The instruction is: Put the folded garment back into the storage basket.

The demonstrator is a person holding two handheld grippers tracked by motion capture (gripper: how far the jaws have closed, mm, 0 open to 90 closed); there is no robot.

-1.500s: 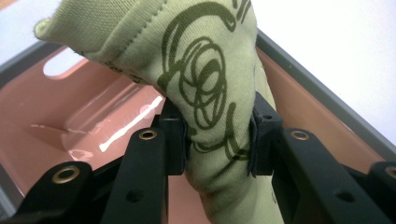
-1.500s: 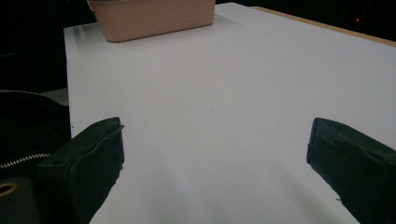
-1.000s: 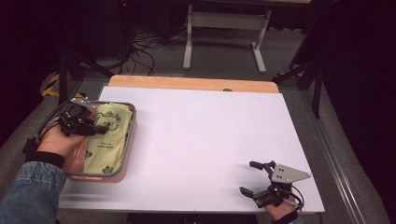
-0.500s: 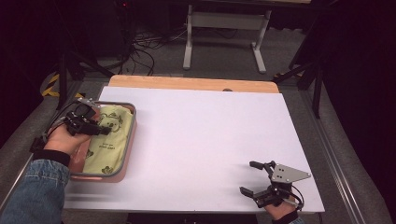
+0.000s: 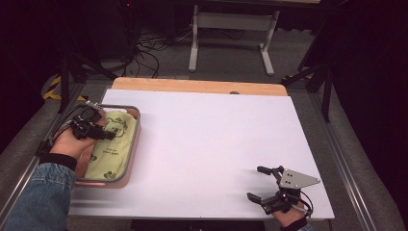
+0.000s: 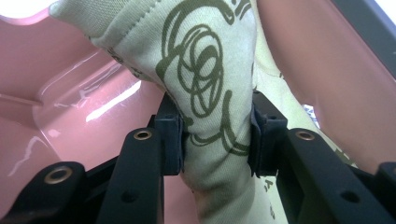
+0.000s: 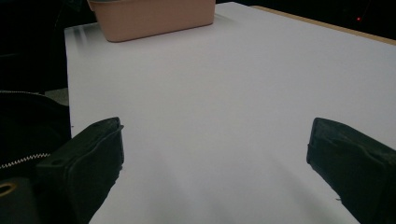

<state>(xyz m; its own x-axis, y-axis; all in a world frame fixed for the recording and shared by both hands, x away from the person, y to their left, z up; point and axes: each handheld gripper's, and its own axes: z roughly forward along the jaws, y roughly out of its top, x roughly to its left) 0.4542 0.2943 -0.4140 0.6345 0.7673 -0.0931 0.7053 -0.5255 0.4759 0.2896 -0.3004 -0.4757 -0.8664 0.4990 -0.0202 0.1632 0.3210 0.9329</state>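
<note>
The cloth point(image 6: 212, 93) stands bunched upward between my left gripper's point(image 6: 215, 140) clamped pads, inside the pink tub point(image 5: 132, 159); my right gripper point(image 5: 262, 183) gapes idle, well apart.

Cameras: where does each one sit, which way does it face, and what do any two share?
High view: above the person's side, facing forward and down on the table; forearms enter below.
Left gripper view: on the left gripper, facing its pads pinching the cloth.
Right gripper view: on the right gripper, facing across the table.
Shared: the pink tray.
</note>
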